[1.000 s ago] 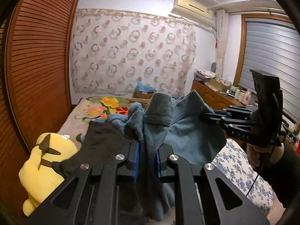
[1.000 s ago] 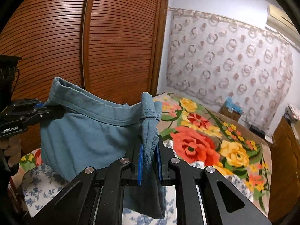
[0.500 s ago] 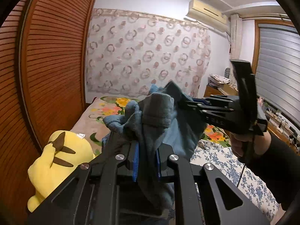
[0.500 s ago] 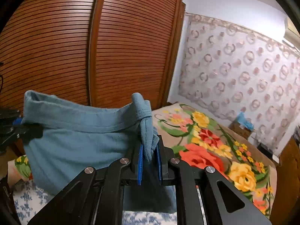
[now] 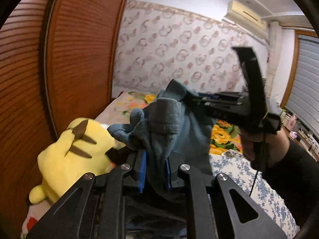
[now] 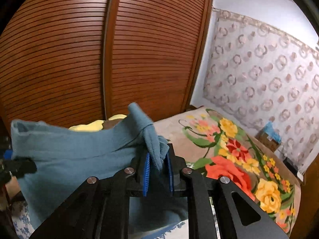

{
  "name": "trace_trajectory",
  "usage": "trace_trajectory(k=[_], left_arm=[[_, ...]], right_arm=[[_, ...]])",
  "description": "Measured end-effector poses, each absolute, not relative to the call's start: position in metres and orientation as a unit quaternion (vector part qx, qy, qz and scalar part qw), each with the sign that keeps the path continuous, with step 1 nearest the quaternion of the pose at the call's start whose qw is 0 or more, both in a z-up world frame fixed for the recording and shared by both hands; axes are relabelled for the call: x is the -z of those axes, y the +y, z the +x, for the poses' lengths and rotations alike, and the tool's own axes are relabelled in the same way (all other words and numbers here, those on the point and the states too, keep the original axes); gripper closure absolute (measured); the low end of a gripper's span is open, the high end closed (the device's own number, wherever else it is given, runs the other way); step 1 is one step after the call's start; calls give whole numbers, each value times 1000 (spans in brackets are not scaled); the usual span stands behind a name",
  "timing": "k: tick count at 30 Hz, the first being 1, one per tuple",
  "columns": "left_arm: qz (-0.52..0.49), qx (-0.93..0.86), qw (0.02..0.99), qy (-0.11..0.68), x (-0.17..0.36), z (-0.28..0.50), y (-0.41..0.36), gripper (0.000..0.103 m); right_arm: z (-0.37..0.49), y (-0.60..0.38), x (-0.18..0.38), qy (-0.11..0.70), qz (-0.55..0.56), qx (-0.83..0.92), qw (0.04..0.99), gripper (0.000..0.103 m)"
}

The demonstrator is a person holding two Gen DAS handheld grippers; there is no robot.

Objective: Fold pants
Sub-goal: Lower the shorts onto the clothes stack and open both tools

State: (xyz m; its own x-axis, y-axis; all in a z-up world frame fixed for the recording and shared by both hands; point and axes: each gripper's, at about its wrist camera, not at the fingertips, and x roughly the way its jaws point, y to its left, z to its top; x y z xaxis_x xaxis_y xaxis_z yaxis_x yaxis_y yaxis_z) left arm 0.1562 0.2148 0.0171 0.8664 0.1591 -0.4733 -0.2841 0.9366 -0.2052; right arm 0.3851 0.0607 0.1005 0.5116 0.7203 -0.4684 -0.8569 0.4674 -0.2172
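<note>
The blue-grey pants (image 5: 179, 131) hang in the air above the bed, held at the waistband by both grippers. My left gripper (image 5: 155, 171) is shut on one bunched end of the waistband. My right gripper (image 6: 158, 171) is shut on the other end, and the pants (image 6: 65, 155) stretch from it to the left. In the left wrist view the right gripper (image 5: 191, 99) comes in from the right, close to the left one. The lower part of the pants is hidden below the grippers.
A yellow plush toy (image 5: 73, 149) lies on the bed by the slatted wooden wardrobe (image 6: 79, 49). A floral blanket (image 6: 235, 155) covers the far bed. A blue-flowered sheet (image 5: 249, 181) lies below. A cardboard box (image 6: 269, 139) stands by the curtain.
Both grippers have swung to the left toward the wardrobe with the pants. The two grippers have come closer together, so the waistband between them hangs less wide.
</note>
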Motion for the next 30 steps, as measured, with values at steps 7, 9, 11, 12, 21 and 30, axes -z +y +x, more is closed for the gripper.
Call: trace_trajectory(k=[7, 9, 11, 12, 21, 30], left_arm=[[-138, -122, 954, 237, -10, 152, 219, 78], [-132, -126, 953, 241, -7, 152, 220, 77], [-131, -131, 951, 247, -5, 152, 222, 76], [-131, -132, 951, 248, -4, 151, 223, 75], [-132, -141, 945, 264, 7, 147, 225, 66], [-97, -144, 948, 266, -2, 140, 216, 46]], right_arm=[[387, 45, -103, 159, -205, -467, 845, 73], [385, 41, -99, 176, -199, -490, 830, 73], [387, 38, -91, 194, -196, -502, 820, 73], [390, 39, -89, 200, -197, -502, 818, 73], [439, 53, -57, 255, -186, -457, 831, 73], [404, 50, -68, 242, -149, -463, 839, 73]])
